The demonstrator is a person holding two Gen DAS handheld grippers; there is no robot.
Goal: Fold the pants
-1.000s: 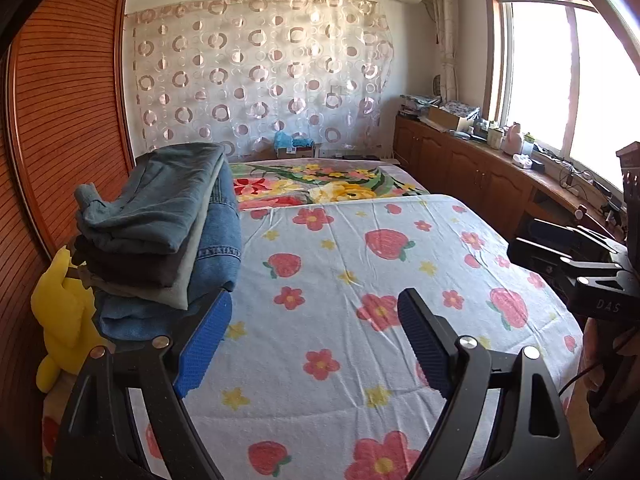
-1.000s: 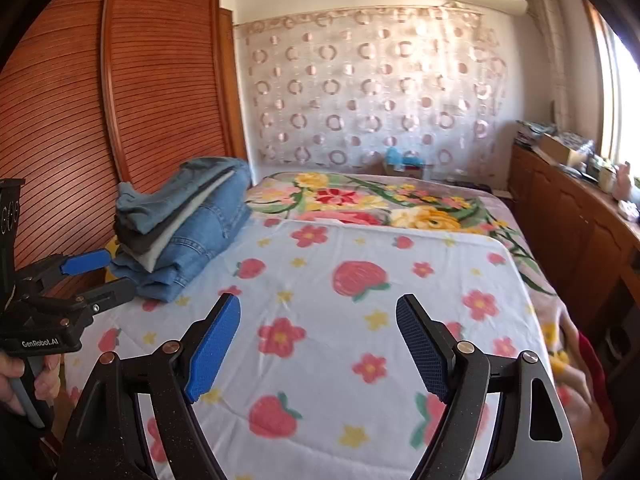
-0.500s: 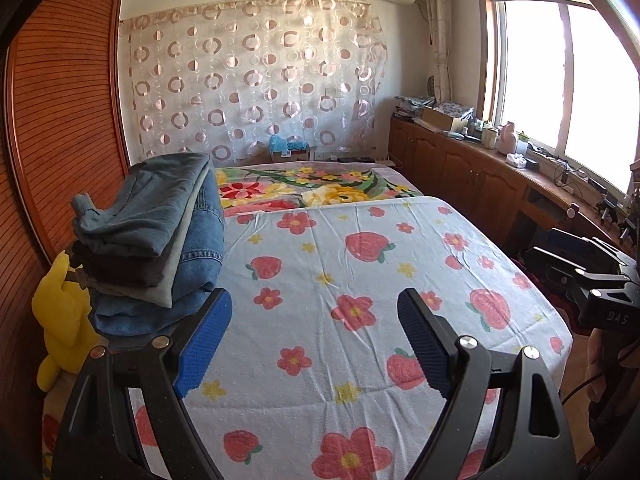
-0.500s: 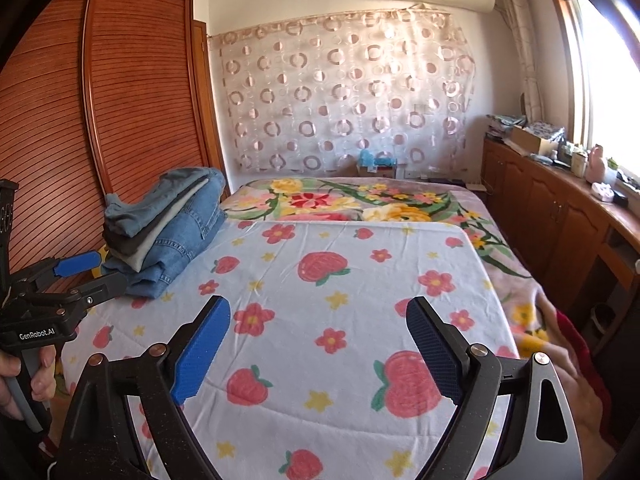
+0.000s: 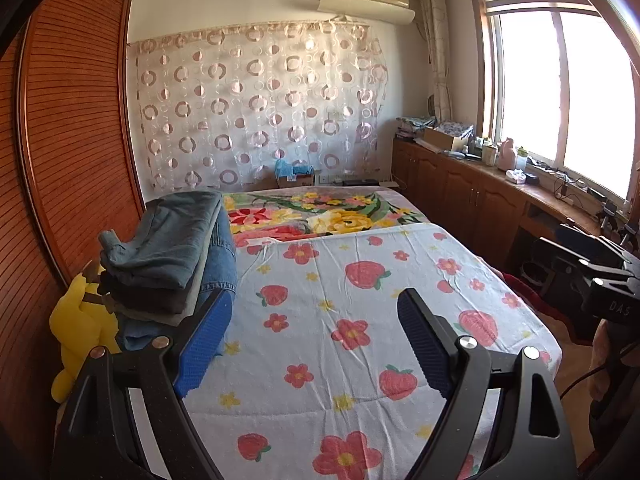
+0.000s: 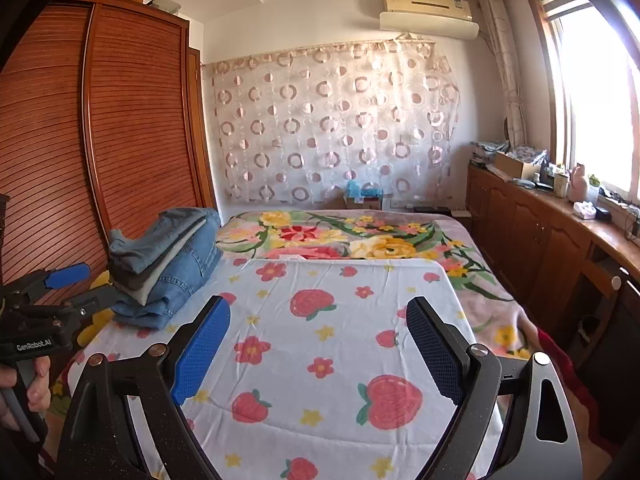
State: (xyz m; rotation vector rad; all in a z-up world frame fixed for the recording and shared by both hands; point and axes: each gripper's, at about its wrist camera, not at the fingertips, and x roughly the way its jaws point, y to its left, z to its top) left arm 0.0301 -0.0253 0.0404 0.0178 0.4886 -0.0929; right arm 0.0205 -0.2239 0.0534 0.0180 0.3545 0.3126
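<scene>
A stack of folded pants [image 5: 172, 256], denim and grey, lies at the left edge of the bed beside the wardrobe; it also shows in the right wrist view [image 6: 168, 264]. My left gripper [image 5: 314, 298] is open over the strawberry-print sheet [image 5: 360, 272], just right of the stack, with nothing between its blue pads. My right gripper [image 6: 318, 306] is open too, above the middle of the sheet [image 6: 344, 344], and holds nothing. Each gripper shows at the edge of the other's view: the left gripper [image 6: 102, 283] in a hand, the right gripper [image 5: 568, 248] at the bed's right side.
A yellow plush toy [image 5: 80, 320] is wedged between the stack and the wooden wardrobe [image 5: 60, 160]. A floral blanket [image 5: 320, 216] covers the far half of the bed. Wooden cabinets [image 5: 480, 204] with clutter run under the window on the right.
Both views have drawn back from the bed and risen, so more of the room and ceiling shows. The right gripper's jaws stand a little wider than a second ago.
</scene>
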